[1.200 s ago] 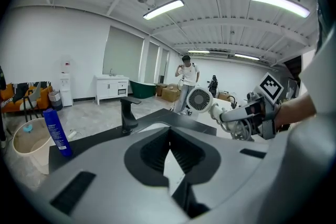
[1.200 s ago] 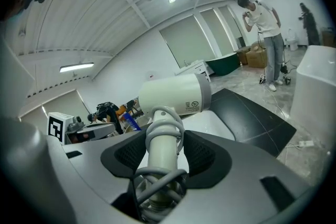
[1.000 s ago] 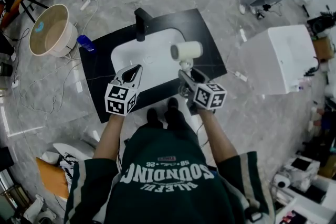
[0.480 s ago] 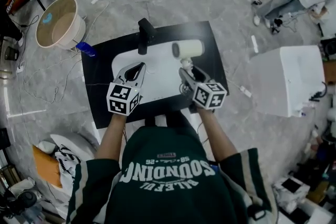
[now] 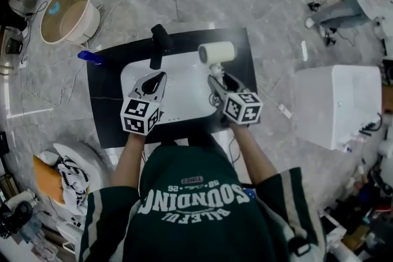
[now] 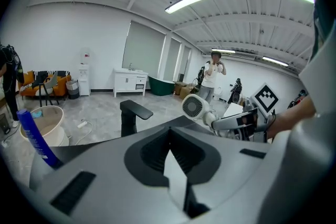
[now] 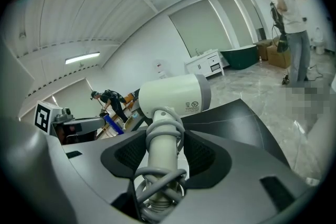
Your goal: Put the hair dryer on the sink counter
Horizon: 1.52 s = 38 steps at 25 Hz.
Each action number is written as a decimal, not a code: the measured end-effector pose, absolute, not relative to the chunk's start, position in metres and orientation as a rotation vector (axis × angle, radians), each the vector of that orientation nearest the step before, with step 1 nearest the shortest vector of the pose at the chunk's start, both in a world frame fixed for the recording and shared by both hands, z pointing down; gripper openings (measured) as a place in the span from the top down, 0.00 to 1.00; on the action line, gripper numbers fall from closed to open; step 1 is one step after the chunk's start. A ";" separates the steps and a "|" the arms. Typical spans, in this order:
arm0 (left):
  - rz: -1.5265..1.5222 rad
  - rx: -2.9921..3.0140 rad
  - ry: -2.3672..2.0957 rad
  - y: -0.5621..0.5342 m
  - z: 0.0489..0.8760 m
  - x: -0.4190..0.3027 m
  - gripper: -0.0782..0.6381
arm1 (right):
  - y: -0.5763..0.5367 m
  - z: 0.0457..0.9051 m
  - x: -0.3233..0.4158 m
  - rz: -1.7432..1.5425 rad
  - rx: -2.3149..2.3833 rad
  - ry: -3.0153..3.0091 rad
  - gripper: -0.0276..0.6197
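While the right gripper [image 5: 216, 78] carries the hair dryer [image 5: 216, 53] pinched beside the faucet [image 5: 159, 43], lowering onto the sink counter [image 5: 107, 110] seems next; the left gripper [image 5: 154, 80] is pressed together.

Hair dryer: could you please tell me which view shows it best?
The right gripper view: the hair dryer fills the centre, its cord-wrapped handle held between the jaws of the right gripper. The head view shows it small, from above. The left gripper view shows only its round grille end.
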<state>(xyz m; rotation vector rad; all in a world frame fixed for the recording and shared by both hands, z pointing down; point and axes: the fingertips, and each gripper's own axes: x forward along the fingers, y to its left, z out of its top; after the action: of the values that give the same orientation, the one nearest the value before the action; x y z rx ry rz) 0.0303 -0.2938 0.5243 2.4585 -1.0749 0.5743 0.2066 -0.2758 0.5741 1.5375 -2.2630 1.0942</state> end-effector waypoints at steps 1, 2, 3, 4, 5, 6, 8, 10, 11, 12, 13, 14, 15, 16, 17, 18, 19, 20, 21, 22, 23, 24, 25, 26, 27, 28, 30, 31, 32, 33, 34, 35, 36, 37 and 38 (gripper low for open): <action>0.578 2.451 -1.074 -0.296 0.527 0.033 0.89 | -0.276 0.579 0.212 1.095 1.535 -2.253 0.61; 0.581 2.445 -1.072 -0.297 0.530 0.037 0.89 | -0.276 0.585 0.217 1.095 1.533 -2.243 0.61; 0.585 2.439 -1.070 -0.297 0.533 0.040 0.89 | -0.276 0.589 0.223 1.097 1.532 -2.232 0.61; 0.590 2.433 -1.067 -0.298 0.536 0.044 0.89 | -0.275 0.594 0.228 1.104 1.532 -2.221 0.61; 0.596 2.429 -1.064 -0.299 0.539 0.047 0.89 | -0.273 0.599 0.232 1.113 1.532 -2.210 0.61; 0.602 2.425 -1.061 -0.300 0.541 0.051 0.89 | -0.271 0.603 0.236 1.122 1.532 -2.199 0.61; 0.613 2.417 -1.054 -0.300 0.548 0.058 0.89 | -0.267 0.612 0.243 1.139 1.528 -2.179 0.61; 0.623 2.408 -1.043 -0.299 0.554 0.064 0.89 | -0.262 0.622 0.250 1.159 1.525 -2.162 0.61; 0.629 2.403 -1.037 -0.299 0.557 0.066 0.89 | -0.261 0.626 0.253 1.169 1.526 -2.154 0.61; 0.635 2.398 -1.031 -0.299 0.560 0.068 0.89 | -0.259 0.630 0.255 1.179 1.528 -2.146 0.61; 0.640 2.392 -1.026 -0.299 0.562 0.070 0.89 | -0.258 0.633 0.258 1.185 1.530 -2.139 0.61; 0.644 2.387 -1.022 -0.298 0.564 0.072 0.89 | -0.258 0.636 0.262 1.187 1.532 -2.130 0.61; 0.647 2.382 -1.021 -0.298 0.565 0.073 0.89 | -0.257 0.638 0.265 1.186 1.533 -2.120 0.61; 0.649 2.377 -1.022 -0.297 0.567 0.074 0.89 | -0.256 0.641 0.268 1.183 1.534 -2.110 0.61; 0.651 2.373 -1.025 -0.297 0.568 0.074 0.89 | -0.257 0.644 0.270 1.182 1.534 -2.101 0.61; 0.652 2.369 -1.029 -0.297 0.568 0.074 0.89 | -0.258 0.647 0.272 1.185 1.534 -2.094 0.61; 0.653 2.365 -1.034 -0.298 0.569 0.074 0.89 | -0.259 0.650 0.273 1.190 1.532 -2.089 0.61; 0.652 2.360 -1.040 -0.298 0.569 0.073 0.89 | -0.261 0.652 0.274 1.195 1.529 -2.084 0.61; 0.651 2.356 -1.045 -0.299 0.570 0.073 0.89 | -0.263 0.655 0.274 1.198 1.525 -2.080 0.61; 0.651 2.351 -1.048 -0.299 0.571 0.072 0.89 | -0.266 0.657 0.274 1.198 1.522 -2.075 0.61; 0.652 2.345 -1.049 -0.299 0.573 0.071 0.89 | -0.269 0.660 0.274 1.196 1.519 -2.070 0.61; 0.654 2.339 -1.048 -0.299 0.574 0.070 0.89 | -0.272 0.662 0.274 1.193 1.515 -2.068 0.61; 0.656 2.334 -1.048 -0.299 0.576 0.069 0.89 | -0.276 0.664 0.273 1.190 1.511 -2.068 0.61; 0.658 2.328 -1.049 -0.299 0.578 0.068 0.89 | -0.280 0.667 0.273 1.186 1.508 -2.068 0.61; 0.659 2.323 -1.051 -0.299 0.579 0.067 0.89 | -0.284 0.669 0.272 1.182 1.506 -2.067 0.61; 0.658 2.317 -1.055 -0.299 0.580 0.066 0.89 | -0.288 0.672 0.272 1.176 1.504 -2.063 0.61; 0.655 2.307 -1.062 -0.300 0.581 0.063 0.89 | -0.296 0.677 0.273 1.163 1.500 -2.051 0.61; 0.653 2.302 -1.066 -0.300 0.582 0.063 0.89 | -0.301 0.677 0.272 1.157 1.499 -2.048 0.61; 0.653 2.297 -1.069 -0.299 0.582 0.062 0.89 | -0.307 0.676 0.271 1.152 1.498 -2.050 0.61; 0.653 2.293 -1.073 -0.299 0.582 0.061 0.89 | -0.312 0.675 0.270 1.148 1.497 -2.054 0.61; 0.653 2.289 -1.076 -0.299 0.582 0.060 0.89 | -0.318 0.675 0.269 1.145 1.496 -2.056 0.61; 0.653 2.285 -1.080 -0.299 0.582 0.059 0.89 | -0.323 0.677 0.269 1.140 1.497 -2.056 0.61; 0.653 2.280 -1.084 -0.298 0.582 0.057 0.89 | -0.328 0.679 0.269 1.134 1.498 -2.052 0.61; 0.653 2.274 -1.088 -0.298 0.583 0.056 0.89 | -0.333 0.681 0.269 1.129 1.498 -2.047 0.61; 0.652 2.267 -1.093 -0.297 0.584 0.054 0.89 | -0.337 0.683 0.269 1.124 1.496 -2.041 0.61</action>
<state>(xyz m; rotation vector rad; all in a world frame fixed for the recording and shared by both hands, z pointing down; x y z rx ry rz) 0.0538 -0.2973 0.5836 2.2674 -1.0931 0.6524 0.2687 -0.3373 0.6825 1.4958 -2.0414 1.1243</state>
